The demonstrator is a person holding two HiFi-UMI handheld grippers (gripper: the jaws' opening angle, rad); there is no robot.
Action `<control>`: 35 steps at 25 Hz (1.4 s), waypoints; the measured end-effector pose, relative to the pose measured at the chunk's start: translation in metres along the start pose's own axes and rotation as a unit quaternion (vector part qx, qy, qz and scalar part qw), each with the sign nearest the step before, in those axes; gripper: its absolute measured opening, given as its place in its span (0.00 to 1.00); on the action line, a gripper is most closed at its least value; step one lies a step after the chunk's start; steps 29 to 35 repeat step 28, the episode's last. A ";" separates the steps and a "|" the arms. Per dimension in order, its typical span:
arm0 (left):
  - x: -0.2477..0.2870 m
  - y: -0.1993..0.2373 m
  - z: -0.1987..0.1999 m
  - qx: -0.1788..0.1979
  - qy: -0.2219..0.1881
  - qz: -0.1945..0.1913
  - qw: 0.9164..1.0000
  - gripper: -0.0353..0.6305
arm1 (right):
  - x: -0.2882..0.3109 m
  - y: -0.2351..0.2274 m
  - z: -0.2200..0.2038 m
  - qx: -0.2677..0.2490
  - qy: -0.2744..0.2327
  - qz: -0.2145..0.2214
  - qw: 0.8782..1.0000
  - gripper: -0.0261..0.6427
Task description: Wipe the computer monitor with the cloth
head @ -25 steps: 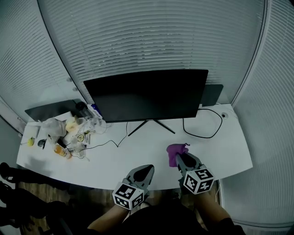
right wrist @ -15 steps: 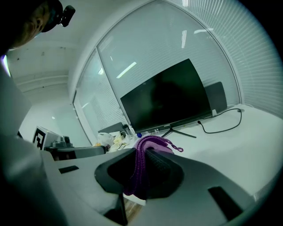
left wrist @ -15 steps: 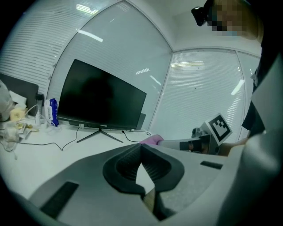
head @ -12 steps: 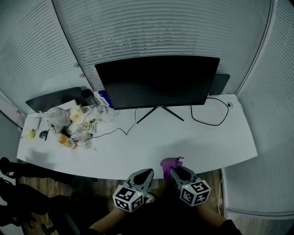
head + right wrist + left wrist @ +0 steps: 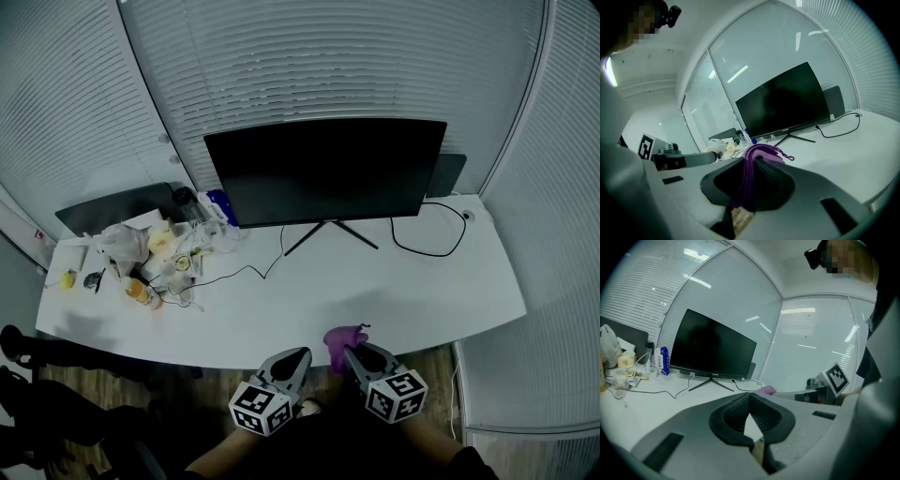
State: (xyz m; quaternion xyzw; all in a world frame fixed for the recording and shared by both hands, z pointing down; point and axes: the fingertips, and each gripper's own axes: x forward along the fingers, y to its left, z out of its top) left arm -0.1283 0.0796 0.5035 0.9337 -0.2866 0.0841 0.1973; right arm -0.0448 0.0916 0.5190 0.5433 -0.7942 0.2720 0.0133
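The black monitor (image 5: 326, 171) stands on its stand at the back of the white desk (image 5: 422, 291), screen dark; it also shows in the left gripper view as the monitor (image 5: 712, 351) and in the right gripper view as the monitor (image 5: 785, 105). My right gripper (image 5: 352, 352) hangs at the desk's near edge, shut on a purple cloth (image 5: 341, 338) that bunches between its jaws, cloth (image 5: 757, 161). My left gripper (image 5: 296, 356) hovers beside it to the left, shut, nothing held. Both are well short of the screen.
A clutter of bags, bottles and wrappers (image 5: 155, 258) fills the desk's left part, with a thin cable (image 5: 239, 272) running from it. A black cable loop (image 5: 427, 239) lies right of the monitor stand. A dark laptop-like slab (image 5: 112, 206) lies at far left. Blinds cover the windows behind.
The right gripper has lifted the purple cloth off the desk and drawn it back to the near edge. The view has shifted slightly; the left gripper stays beside it.
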 end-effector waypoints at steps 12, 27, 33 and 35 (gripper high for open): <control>-0.013 0.009 0.006 0.002 -0.005 0.002 1.000 0.06 | 0.010 0.019 0.002 -0.008 0.004 0.014 1.000 0.15; -0.030 0.022 0.007 -0.009 -0.016 0.018 1.000 0.06 | 0.027 0.044 -0.001 -0.038 0.032 0.041 0.998 0.15; -0.030 0.023 0.007 -0.009 -0.017 0.019 1.000 0.06 | 0.027 0.044 -0.002 -0.039 0.033 0.042 0.998 0.15; -0.030 0.023 0.007 -0.009 -0.017 0.019 1.000 0.06 | 0.027 0.044 -0.002 -0.039 0.033 0.042 0.998 0.15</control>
